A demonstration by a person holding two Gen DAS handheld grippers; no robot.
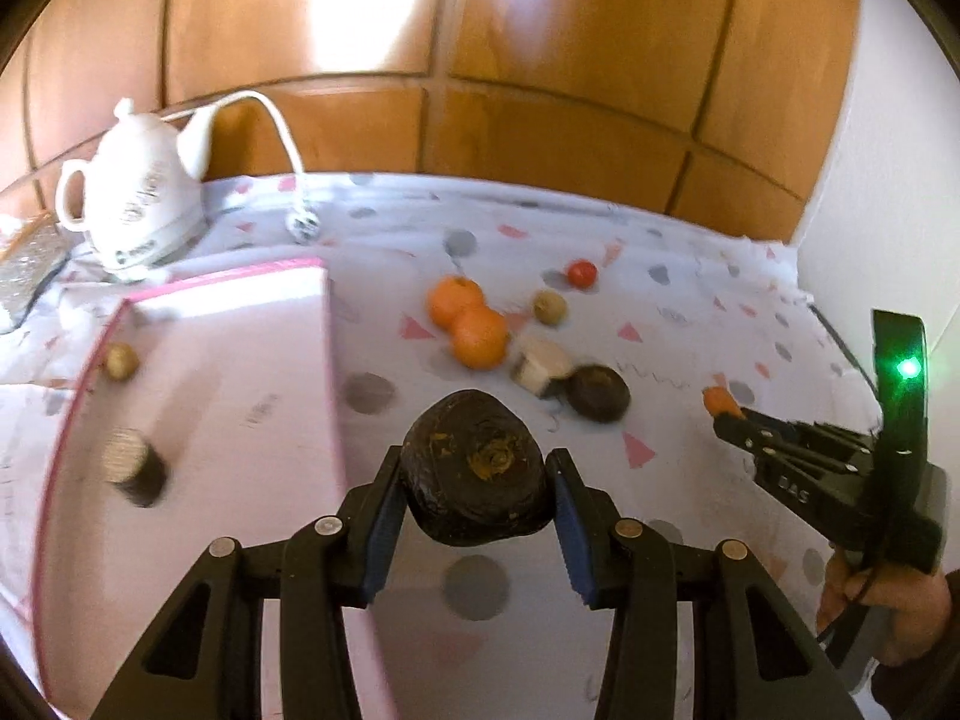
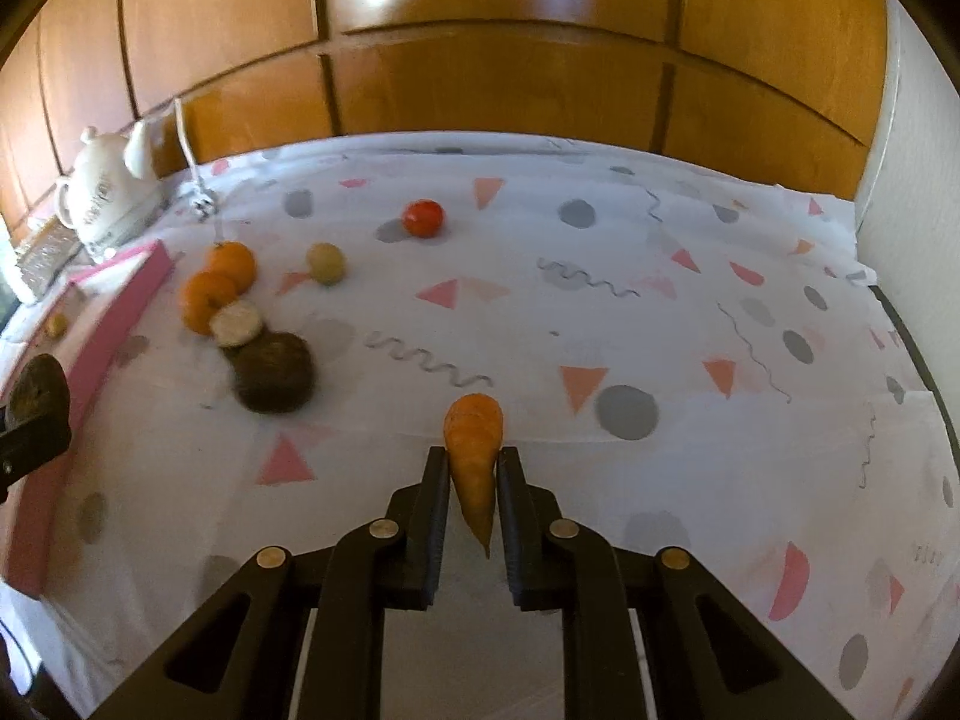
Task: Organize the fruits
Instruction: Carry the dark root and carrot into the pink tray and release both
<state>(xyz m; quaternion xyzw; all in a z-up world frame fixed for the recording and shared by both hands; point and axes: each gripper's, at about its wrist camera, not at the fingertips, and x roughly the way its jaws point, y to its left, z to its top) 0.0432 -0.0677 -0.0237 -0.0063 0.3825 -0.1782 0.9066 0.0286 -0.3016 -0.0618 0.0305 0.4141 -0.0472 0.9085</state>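
Observation:
My left gripper is shut on a dark round beet, held above the cloth beside the pink box. My right gripper is shut on an orange carrot, held above the cloth; it also shows at the right of the left wrist view. On the cloth lie two oranges, a cut pale root piece, another dark beet, a small potato and a red tomato. In the box lie a small potato and a dark cut piece.
A white teapot with a cord stands at the back left by the wooden wall. A patterned tablecloth covers the table. A white wall is at the right.

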